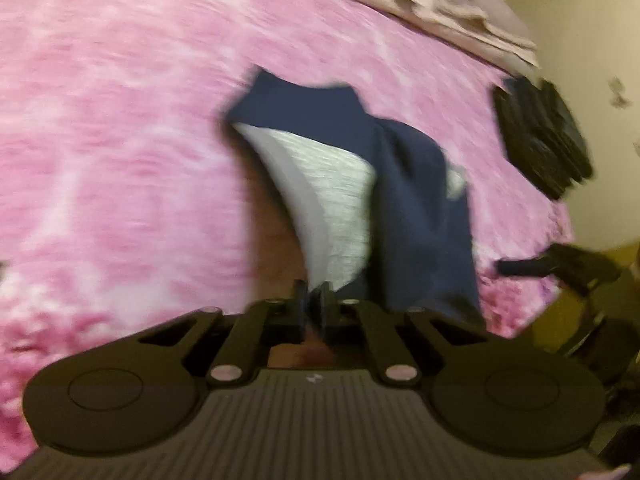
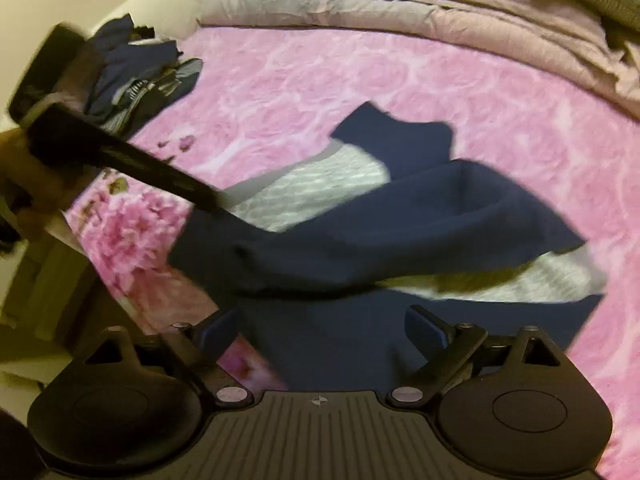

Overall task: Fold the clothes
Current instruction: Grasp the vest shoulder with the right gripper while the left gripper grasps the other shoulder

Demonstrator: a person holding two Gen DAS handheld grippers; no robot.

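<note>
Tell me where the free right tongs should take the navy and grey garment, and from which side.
Probably the navy hem of the garment, which lies flat directly between the open right tongs. Come straight forward and low along the pink bedspread, so one finger slips under the edge. The left tongs already pinch the opposite end.

left gripper fingers pinched, right gripper fingers spread

Each fisheye looks forward along its gripper's fingers, close above the pink floral bedspread. Both share the navy-and-grey garment; the right view also catches the left gripper.
</note>
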